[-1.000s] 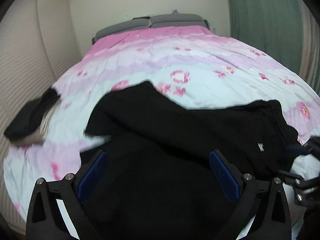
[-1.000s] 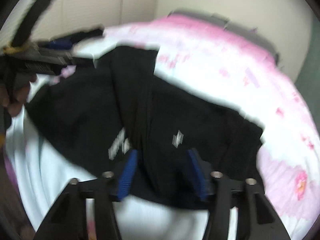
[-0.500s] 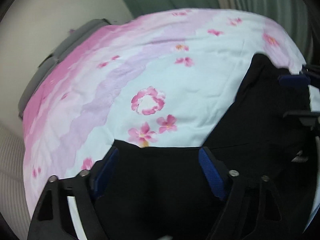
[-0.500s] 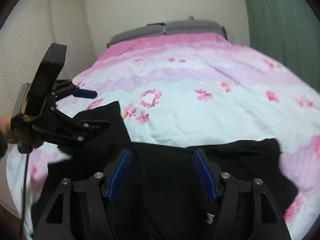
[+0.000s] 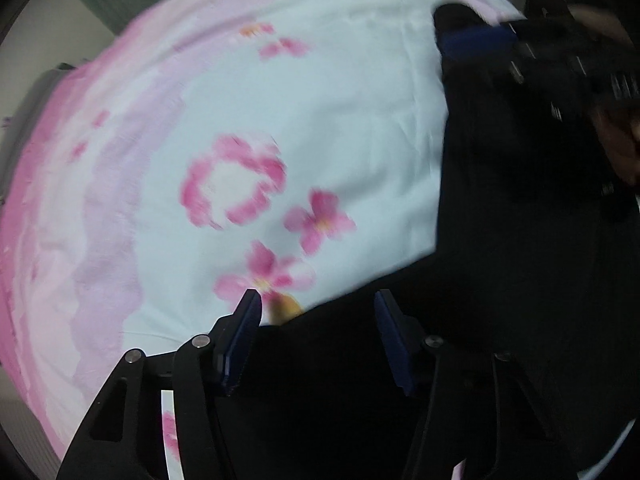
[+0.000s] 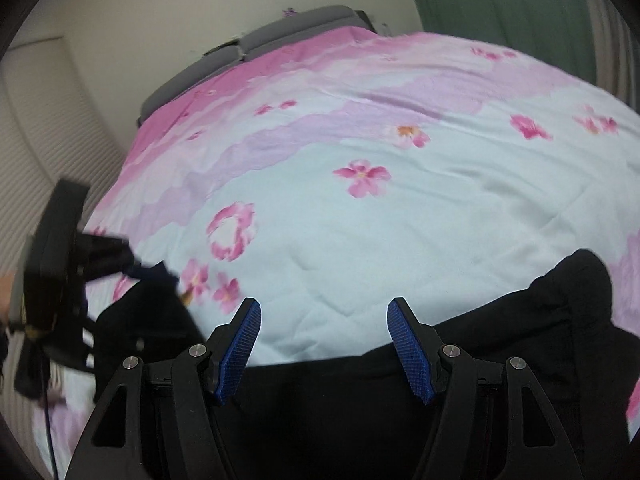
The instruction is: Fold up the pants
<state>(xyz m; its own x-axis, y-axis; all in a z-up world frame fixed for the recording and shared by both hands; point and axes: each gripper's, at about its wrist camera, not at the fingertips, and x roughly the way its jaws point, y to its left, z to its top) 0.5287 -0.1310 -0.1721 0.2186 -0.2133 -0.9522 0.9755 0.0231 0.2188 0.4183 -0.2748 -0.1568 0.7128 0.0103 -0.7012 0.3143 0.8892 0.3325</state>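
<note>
Left wrist view is motion-blurred, so the flower prints on the bedspread (image 5: 248,128) smear and we can't read any fabric detail. The black pants (image 5: 520,280) run off the near and right edges there; we can't see a waistband, leg ends or fold lines. The right gripper (image 5: 476,42) at far right is a dark smear, jaw gap unreadable. In the right wrist view the left gripper (image 6: 148,272) is blurred and its fingertips merge with the cloth.
</note>
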